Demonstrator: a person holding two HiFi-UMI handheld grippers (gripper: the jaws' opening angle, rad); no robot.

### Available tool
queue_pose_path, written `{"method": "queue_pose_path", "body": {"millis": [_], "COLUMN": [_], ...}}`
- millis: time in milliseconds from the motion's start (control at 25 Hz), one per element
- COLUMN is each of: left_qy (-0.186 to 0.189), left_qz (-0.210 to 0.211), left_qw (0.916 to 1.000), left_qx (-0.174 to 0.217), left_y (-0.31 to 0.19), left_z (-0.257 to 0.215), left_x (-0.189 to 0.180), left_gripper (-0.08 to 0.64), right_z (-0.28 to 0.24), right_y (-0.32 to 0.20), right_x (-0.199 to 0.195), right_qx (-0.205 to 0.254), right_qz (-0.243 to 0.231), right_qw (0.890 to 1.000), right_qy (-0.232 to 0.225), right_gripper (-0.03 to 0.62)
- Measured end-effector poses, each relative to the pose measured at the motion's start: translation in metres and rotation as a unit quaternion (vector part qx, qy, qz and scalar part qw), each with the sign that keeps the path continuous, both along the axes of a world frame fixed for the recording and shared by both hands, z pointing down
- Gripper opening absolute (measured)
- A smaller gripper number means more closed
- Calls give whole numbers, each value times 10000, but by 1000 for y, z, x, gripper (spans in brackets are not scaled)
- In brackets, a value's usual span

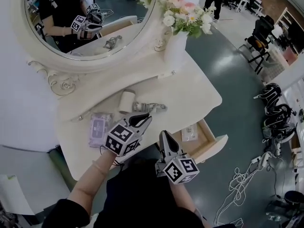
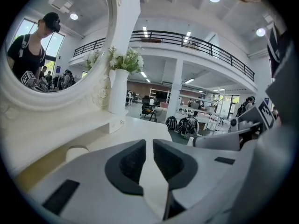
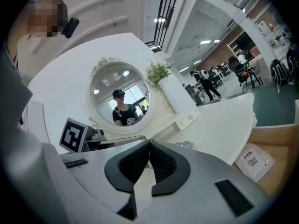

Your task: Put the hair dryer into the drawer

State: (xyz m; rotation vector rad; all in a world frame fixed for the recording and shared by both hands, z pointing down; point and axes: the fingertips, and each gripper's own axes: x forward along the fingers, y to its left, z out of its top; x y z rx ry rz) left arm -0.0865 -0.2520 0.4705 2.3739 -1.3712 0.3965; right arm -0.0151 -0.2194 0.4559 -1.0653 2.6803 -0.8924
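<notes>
Hair dryer [image 1: 127, 101] lies on bench [image 1: 190, 91], left of open drawer [image 1: 211, 145], long axis pointing drawerward. Left claw [image 1: 142, 119] nearer, barely parted, empty; right claw [image 1: 164, 135] clenched, empty.

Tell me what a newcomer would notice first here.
The big oval mirror at the back of the white table catches the eye first, with the vase of flowers at its right. Near the front, the left gripper and right gripper, each with a marker cube, hover at the table's edge. Beside them at the right the drawer stands open with a packet inside.
</notes>
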Motion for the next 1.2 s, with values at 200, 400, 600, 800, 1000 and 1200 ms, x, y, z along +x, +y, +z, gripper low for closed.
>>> {"method": "queue_pose_path", "body": {"millis": [200,400,600,800,1000,1200], "left_qy": [-651,-1371,-2142,-2497,-2855,-3534], "left_qz": [254,651,1353,1899,2214,2723], "left_qw": [9973,9867,9641,9410,9202,8813], "left_qx": [-246,-575,-796,-1267,-1508,-1557], "left_y": [-10,-21,-28,-33,-37,-35], "left_z": [13,33,51,71,83,102], "left_x": [-10,-17,-20,-27,-35,-38], "left_gripper": [134,249,312,321,322,322], "right_z": [3,5,8,16,22,26], "right_y": [0,-4,-5,-7,-11,-15], "right_x": [-7,-14,-13,-11,-22,-33], "right_qx": [-56,-107,-192,-326,-422,-502], "right_qz": [-169,-337,-328,-325,-433,-524], "right_qw": [9998,9994,9993,9989,9981,9973], "right_qy": [23,-15,-30,-29,-69,-84], "right_gripper": [12,12,12,12,12,12]}}
